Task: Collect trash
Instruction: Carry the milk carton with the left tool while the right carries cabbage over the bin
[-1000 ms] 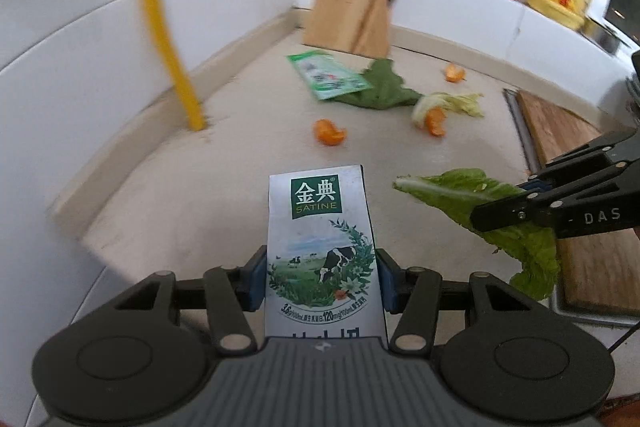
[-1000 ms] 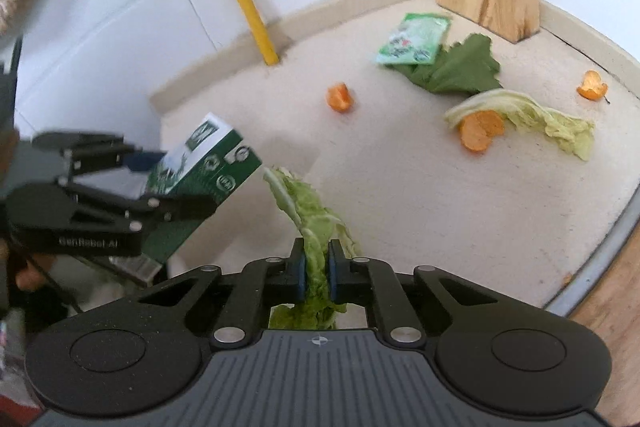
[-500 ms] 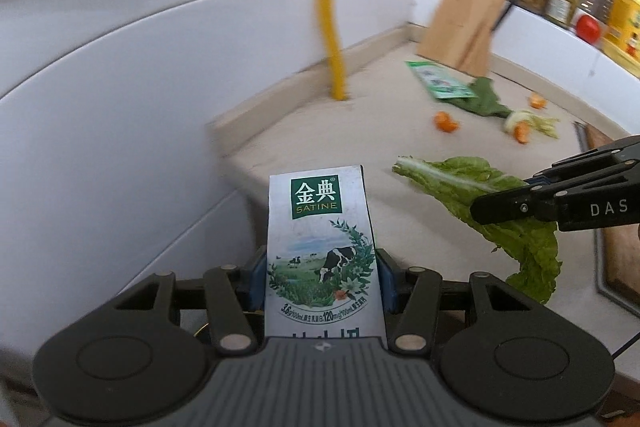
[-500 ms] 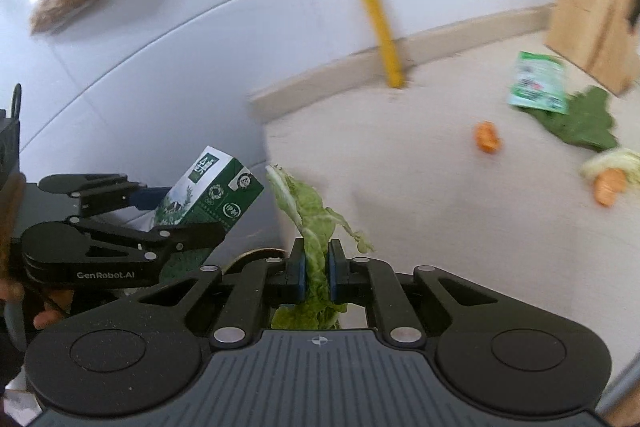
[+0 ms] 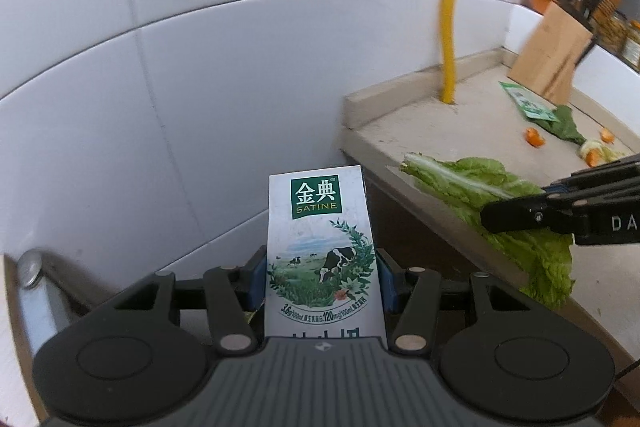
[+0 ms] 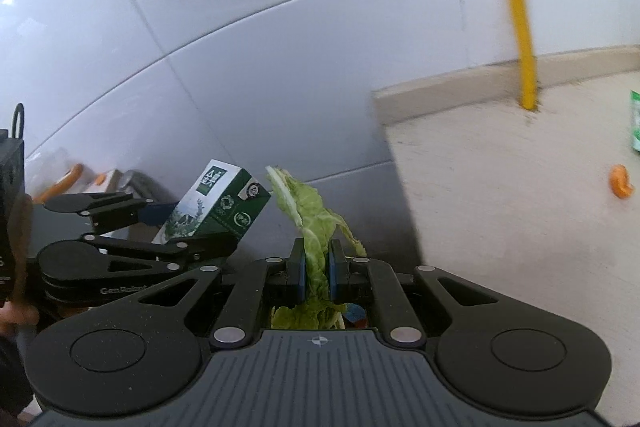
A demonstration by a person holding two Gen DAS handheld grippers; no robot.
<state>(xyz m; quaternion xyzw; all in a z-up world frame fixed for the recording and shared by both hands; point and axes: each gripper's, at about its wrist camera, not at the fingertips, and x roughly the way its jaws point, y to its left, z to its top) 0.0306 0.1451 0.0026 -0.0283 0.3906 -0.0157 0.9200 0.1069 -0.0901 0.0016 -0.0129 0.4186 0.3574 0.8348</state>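
Cardboard, printed green and white, is what the left gripper (image 5: 320, 281) has clamped: a small milk carton (image 5: 322, 251) standing up between its blue pads, pinched across the two narrow sides about halfway up. It looks stiff enough to keep its box shape under that squeeze, and if it is empty it should be light and would dent rather than slip; the flat sides just above the pads seem the sensible place to hold it. The right gripper (image 6: 316, 269) is clenched almost shut on a lettuce leaf (image 6: 310, 223), the pale rib poking forward past the fingertips and the frilly green part sagging down behind them. That leaf is limp, likely damp and easy to tear, so a grip on the firmer rib would serve better than on the thin blade. Both pieces hang in the air off the end of the counter (image 5: 472, 143), the carton just to the left of the leaf. Farther along the counter, well ahead and to the right of the grippers, lie orange peels (image 5: 535, 137), a green packet (image 5: 528, 101) and more leaves. No bin is clearly visible.
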